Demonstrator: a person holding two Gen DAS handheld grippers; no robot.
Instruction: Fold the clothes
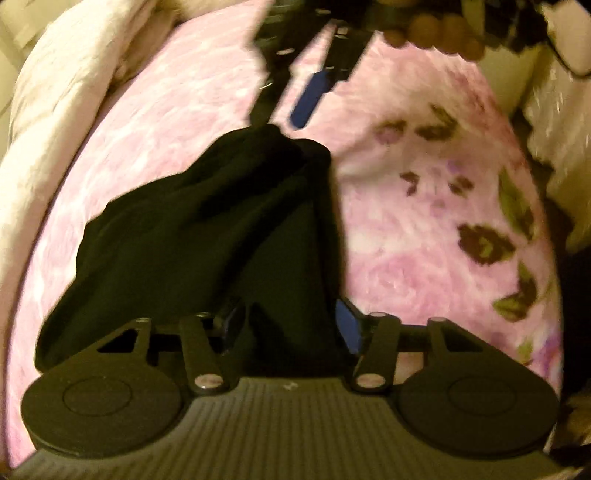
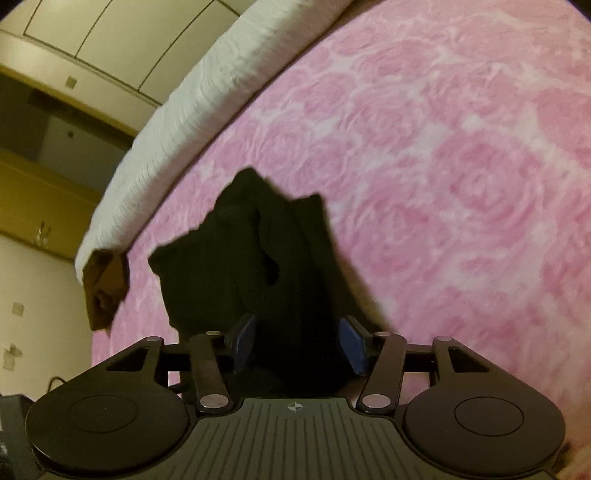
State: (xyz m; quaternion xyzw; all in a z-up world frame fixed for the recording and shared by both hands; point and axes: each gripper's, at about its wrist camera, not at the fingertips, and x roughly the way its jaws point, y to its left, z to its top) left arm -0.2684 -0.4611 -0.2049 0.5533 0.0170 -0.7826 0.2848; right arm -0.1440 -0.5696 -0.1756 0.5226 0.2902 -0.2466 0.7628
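Note:
A black garment (image 1: 207, 229) lies bunched on the pink rose-patterned blanket (image 1: 406, 258). In the left wrist view my left gripper (image 1: 290, 326) has its blue pads against a fold of the garment's near end, shut on it. The cloth runs away from it to a peak under my right gripper (image 1: 280, 118), whose fingers stand apart. In the right wrist view the garment (image 2: 236, 266) heaps up between the spread blue pads of my right gripper (image 2: 297, 341), which is open. A person's hand (image 1: 436, 33) holds the right gripper at the top.
A white quilt (image 2: 207, 92) is rolled along the blanket's (image 2: 443, 184) left edge, also seen as cream bedding (image 1: 55, 110). A brown cloth piece (image 2: 105, 288) hangs at the quilt's end. Dark flowers and green leaves (image 1: 484, 240) mark the blanket on the right. Walls and cupboards lie beyond the bed.

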